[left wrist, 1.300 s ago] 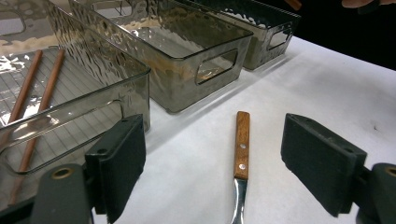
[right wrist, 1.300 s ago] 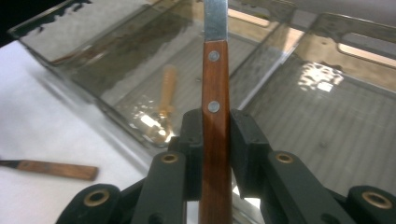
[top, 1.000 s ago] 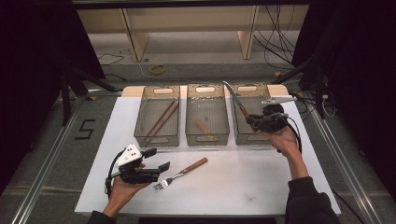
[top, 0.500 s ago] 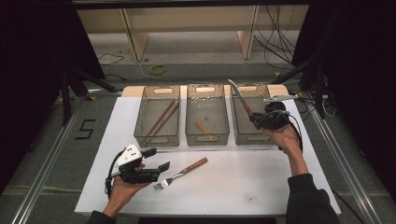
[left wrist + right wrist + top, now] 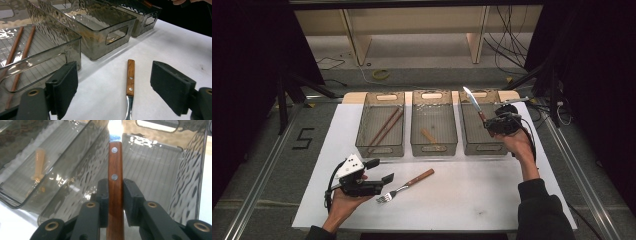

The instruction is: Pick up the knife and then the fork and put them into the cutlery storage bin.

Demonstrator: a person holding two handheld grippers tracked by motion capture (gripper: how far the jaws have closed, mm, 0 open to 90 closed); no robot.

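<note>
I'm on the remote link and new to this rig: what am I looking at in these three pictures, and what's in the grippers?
A person at a white table holds a hand-worked two-jaw gripper in each hand. The high view looks down from above; the other two pictures come from cameras riding on each gripper, looking along its black jaws.

The right gripper is shut on the wooden handle of a knife, held over the right-hand bin. The left gripper is open, with a wooden-handled fork lying on the table in front of it.

Three clear bins stand in a row: the left bin holds chopsticks, the middle bin a small wooden piece.
</note>
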